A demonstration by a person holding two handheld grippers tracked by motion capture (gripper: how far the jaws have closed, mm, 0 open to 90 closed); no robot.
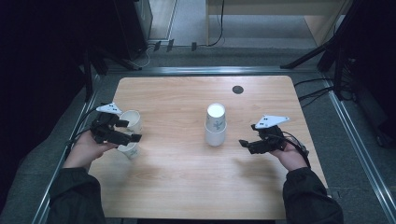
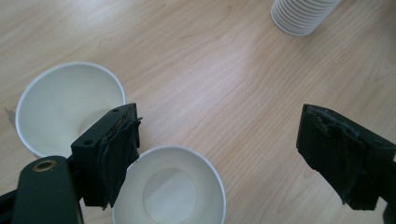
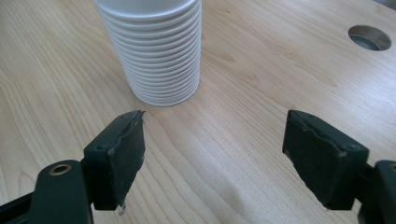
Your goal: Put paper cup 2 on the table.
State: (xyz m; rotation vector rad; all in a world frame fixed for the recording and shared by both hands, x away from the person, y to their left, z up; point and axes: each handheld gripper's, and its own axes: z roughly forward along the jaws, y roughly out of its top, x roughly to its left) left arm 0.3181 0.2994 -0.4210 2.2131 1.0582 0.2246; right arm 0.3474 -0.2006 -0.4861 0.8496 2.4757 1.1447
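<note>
Cups: your stack (image 1: pixel 215 125) stands inverted at the table (image 1: pixel 187 186) centre, and two cups (image 1: pixel 132 120) sit upright and empty near the left edge, just beside each other. I judge two dealt out, many left. Your left gripper (image 1: pixel 125 130) hangs spread over them, holding nothing; your right gripper (image 1: pixel 247 140) is spread, empty, beside the stack.

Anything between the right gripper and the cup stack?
Nothing: in the right gripper view bare wood runs from the open right gripper to the cup stack.
</note>
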